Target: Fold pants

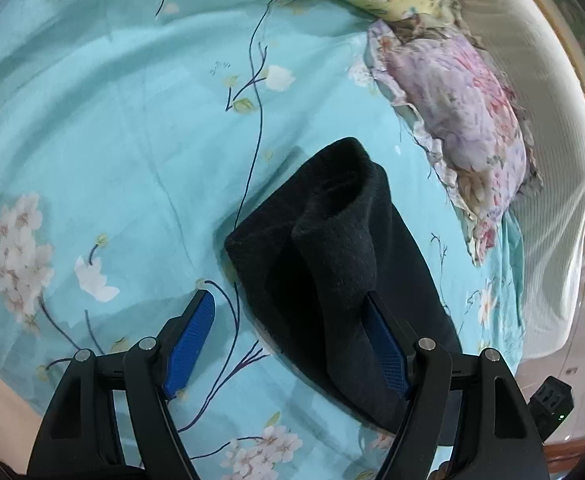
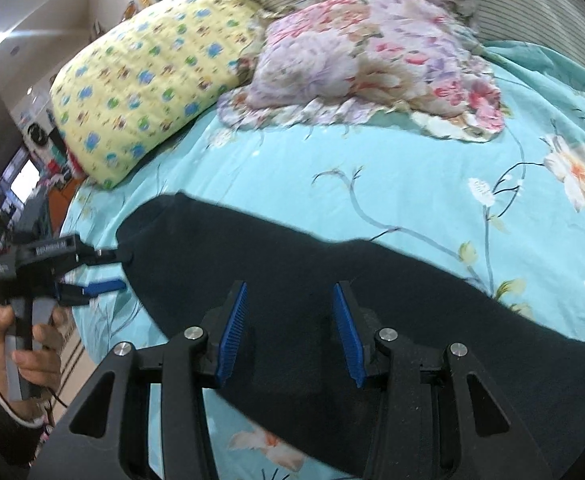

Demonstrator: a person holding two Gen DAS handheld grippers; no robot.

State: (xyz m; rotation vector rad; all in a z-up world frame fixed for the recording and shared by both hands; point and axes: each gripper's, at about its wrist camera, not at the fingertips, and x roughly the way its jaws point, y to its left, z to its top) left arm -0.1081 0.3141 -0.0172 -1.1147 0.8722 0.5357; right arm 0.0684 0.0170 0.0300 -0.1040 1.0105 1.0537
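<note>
I saw the black pants [image 2: 332, 288] lying long across the blue flowered bedsheet [image 2: 392, 168], from middle left to lower right. My right gripper [image 2: 290, 328] hung spread wide above their middle. My left gripper [image 1: 288, 344], also spread, sat at their left end, maybe touching a raised fold.

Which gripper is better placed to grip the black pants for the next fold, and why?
Probably the left gripper: its right finger is already tucked under the raised pants edge, jaws open. The right gripper just hovers open above flat cloth.
</note>
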